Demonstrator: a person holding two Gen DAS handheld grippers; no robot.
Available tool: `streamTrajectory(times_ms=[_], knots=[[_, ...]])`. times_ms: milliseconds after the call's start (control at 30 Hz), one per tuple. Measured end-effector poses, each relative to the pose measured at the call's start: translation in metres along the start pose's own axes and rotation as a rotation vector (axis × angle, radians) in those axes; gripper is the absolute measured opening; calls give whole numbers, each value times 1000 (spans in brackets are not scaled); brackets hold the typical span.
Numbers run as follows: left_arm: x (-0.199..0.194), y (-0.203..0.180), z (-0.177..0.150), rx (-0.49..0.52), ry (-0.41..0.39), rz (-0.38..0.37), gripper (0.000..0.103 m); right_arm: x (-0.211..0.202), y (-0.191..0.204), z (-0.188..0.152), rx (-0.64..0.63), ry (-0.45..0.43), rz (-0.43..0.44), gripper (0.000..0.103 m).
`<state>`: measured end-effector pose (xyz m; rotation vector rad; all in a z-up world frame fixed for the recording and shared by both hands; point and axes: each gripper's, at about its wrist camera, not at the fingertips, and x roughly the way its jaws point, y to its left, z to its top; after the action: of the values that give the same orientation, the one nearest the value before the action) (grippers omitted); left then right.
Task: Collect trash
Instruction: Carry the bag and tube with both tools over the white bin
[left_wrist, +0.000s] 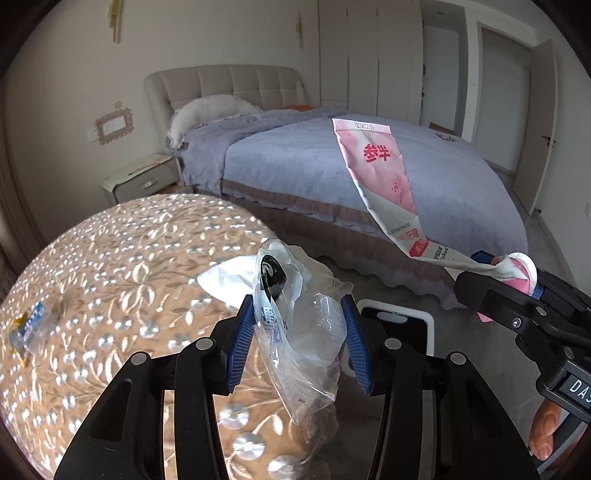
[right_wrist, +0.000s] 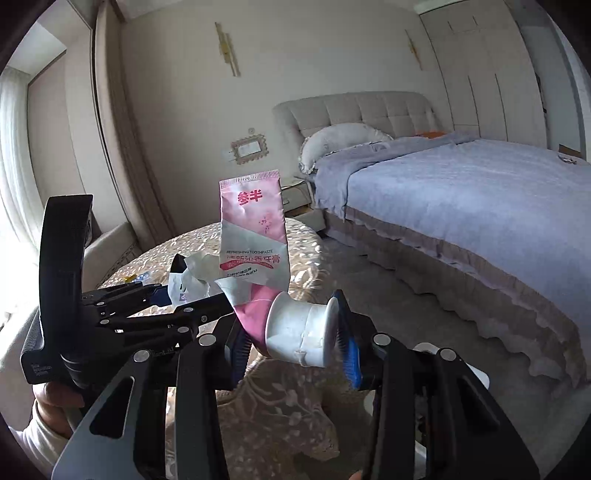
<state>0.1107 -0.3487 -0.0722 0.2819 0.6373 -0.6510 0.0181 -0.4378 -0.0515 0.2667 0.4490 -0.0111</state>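
My left gripper (left_wrist: 299, 325) is shut on a crumpled clear plastic wrapper (left_wrist: 299, 332) with a black-and-white printed piece and white tissue in it, held above the edge of a round table (left_wrist: 110, 266). My right gripper (right_wrist: 291, 339) is shut on the white cap end of a pink and white toothpaste tube (right_wrist: 255, 229), which sticks up flattened and bent. The tube (left_wrist: 380, 173) and the right gripper (left_wrist: 517, 280) also show at the right of the left wrist view. The left gripper (right_wrist: 177, 291) with its wrapper shows left of the tube in the right wrist view. A small blue wrapper (left_wrist: 31, 325) lies on the table's left side.
The table has a beige floral embossed cloth. Below the left gripper stands a bin with a white rim and dark opening (left_wrist: 395, 321) on the floor. A bed with a lilac cover (right_wrist: 461, 192) fills the right. A nightstand (left_wrist: 144, 181) stands by the headboard.
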Motion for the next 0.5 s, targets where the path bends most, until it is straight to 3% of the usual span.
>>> streamTrajectory(times_ms=[500], knots=[[99,-95,2,98,163,-176,46,4,-79,-23,55,4,-190,42]])
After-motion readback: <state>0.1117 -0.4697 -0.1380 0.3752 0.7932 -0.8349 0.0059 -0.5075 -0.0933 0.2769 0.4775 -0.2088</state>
